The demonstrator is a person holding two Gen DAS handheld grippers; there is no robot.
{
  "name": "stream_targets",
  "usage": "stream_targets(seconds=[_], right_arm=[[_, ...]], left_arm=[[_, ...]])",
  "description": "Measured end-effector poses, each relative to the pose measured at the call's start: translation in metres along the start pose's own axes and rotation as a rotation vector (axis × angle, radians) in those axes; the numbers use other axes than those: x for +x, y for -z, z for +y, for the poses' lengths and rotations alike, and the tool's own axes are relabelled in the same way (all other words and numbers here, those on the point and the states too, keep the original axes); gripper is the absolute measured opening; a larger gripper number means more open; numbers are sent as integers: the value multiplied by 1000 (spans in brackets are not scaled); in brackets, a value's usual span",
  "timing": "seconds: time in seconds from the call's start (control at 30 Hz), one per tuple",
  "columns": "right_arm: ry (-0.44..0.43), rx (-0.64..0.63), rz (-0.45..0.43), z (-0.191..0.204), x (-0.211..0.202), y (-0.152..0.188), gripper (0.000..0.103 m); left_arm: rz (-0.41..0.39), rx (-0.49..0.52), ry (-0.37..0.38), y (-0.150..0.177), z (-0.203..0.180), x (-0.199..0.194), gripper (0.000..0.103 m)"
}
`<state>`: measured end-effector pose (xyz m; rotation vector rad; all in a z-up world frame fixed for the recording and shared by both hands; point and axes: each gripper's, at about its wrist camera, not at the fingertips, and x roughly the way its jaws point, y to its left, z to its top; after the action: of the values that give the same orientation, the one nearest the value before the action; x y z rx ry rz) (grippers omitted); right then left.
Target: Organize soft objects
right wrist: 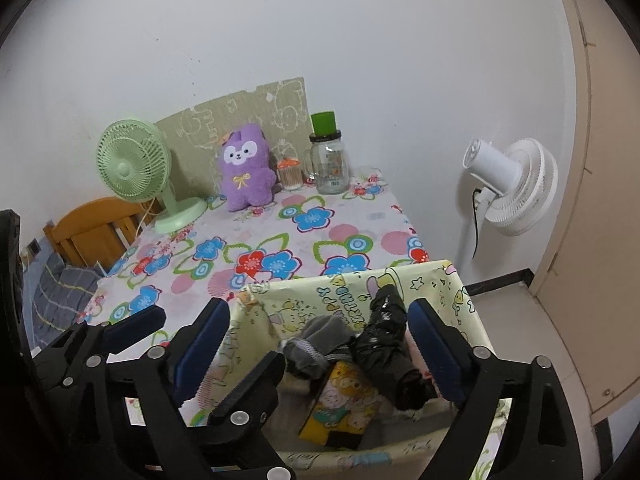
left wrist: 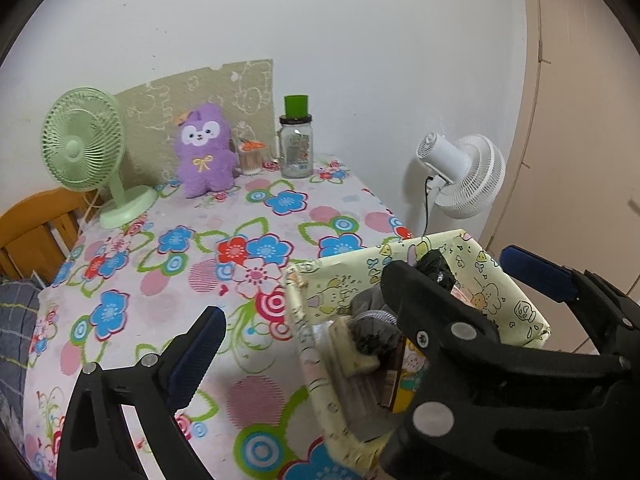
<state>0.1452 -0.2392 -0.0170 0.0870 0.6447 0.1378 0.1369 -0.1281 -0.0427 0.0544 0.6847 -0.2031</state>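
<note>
Hovering with both grippers spread wide and empty over a yellow cartoon-print box (right wrist: 400, 280) at the near right corner of the flowered tablecloth (left wrist: 240, 208).

The left gripper (left wrist: 304, 304) stands wide, one blue pad (left wrist: 200, 348) over the cloth and the other out of its own view behind the right gripper's black frame; nothing lies between them. The right gripper (right wrist: 320, 328) is equally wide, its pads straddling the box, one outside the left wall and one above the right side, gripping nothing. Inside the box lie a grey sock (right wrist: 316, 340), a crumpled black bag (right wrist: 384, 328) and a yellow cartoon packet (right wrist: 340, 404). A purple plush toy (left wrist: 204, 152) sits upright at the far edge against a cardboard sheet (left wrist: 240, 84), between a green desk fan (left wrist: 80, 140) and a glass jar (left wrist: 296, 148) with a green cap. A white fan (right wrist: 516, 184) stands beyond the table.
</note>
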Motion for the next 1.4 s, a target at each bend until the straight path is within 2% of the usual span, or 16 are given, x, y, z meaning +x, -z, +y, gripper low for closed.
stream_targets(seconds=[0.37, 0.8, 1.13, 1.4], right_arm=[[12, -17, -60, 35, -37, 5, 100], [-4, -56, -114, 80, -73, 10, 103], [14, -83, -154, 102, -92, 11, 103], [19, -80, -202, 108, -110, 11, 103]], left_arm=[[-68, -2, -32, 11, 27, -48, 103], [-139, -35, -116, 25, 71, -102, 103], [-176, -80, -167, 31, 106, -133, 103], [-226, -93, -196, 33, 121, -158, 103]])
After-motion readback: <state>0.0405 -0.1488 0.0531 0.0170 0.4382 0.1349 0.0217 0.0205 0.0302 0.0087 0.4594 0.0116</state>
